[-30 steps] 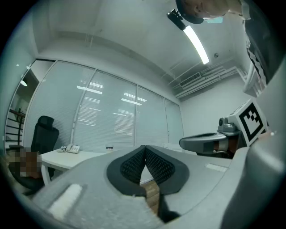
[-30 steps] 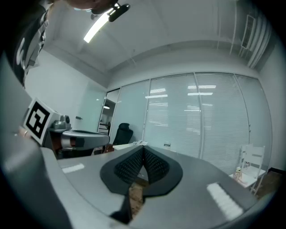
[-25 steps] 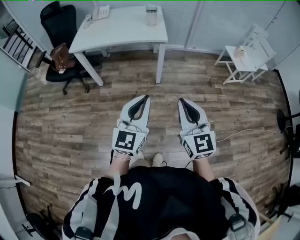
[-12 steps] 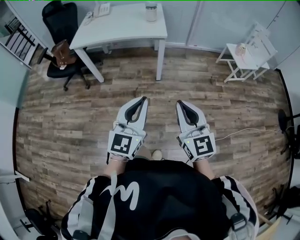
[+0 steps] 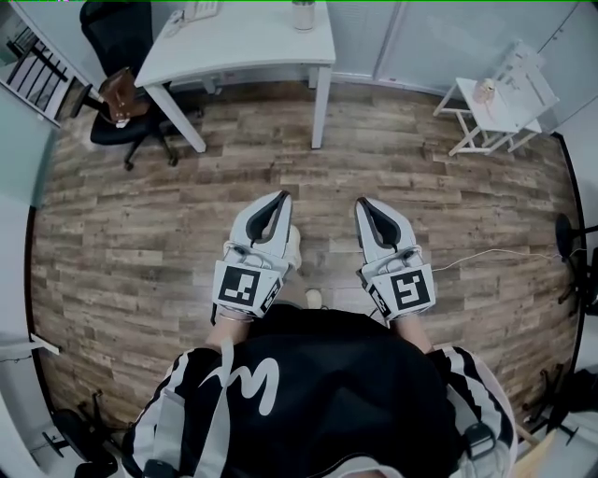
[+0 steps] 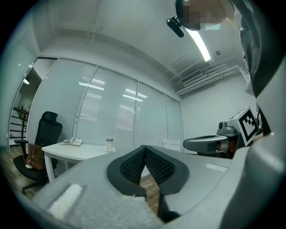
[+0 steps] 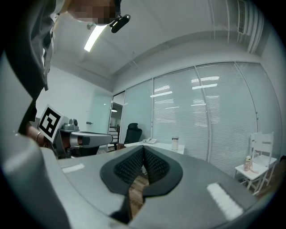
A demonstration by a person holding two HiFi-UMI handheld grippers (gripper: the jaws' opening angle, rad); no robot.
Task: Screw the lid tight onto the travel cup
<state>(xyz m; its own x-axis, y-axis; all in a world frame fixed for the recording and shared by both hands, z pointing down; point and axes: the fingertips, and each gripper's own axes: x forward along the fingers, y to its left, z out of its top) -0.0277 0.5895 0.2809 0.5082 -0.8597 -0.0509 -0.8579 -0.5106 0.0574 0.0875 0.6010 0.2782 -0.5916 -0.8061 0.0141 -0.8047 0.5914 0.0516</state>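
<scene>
Standing on the wood-plank floor (image 5: 131, 233), the person holds both grippers out level, side by side in the centre of the head view. The left gripper (image 5: 283, 196) has its jaws pressed together with nothing between them; its own view shows the ribbed pads meeting at the tip. The right gripper (image 5: 363, 202) looks the same, jaws together and empty.

The travel cup (image 5: 302, 14) stands upright on the white desk (image 5: 252, 51) at the top edge of the head view, well apart from both grippers. Whether its lid is screwed down I can't tell. A telephone (image 5: 200, 11) sits toward the desk's left end. A black office chair (image 5: 117, 33) with a brown bag (image 5: 114, 91) on its seat is at the upper left, and a small white folding table (image 5: 495, 107) is at the upper right.
</scene>
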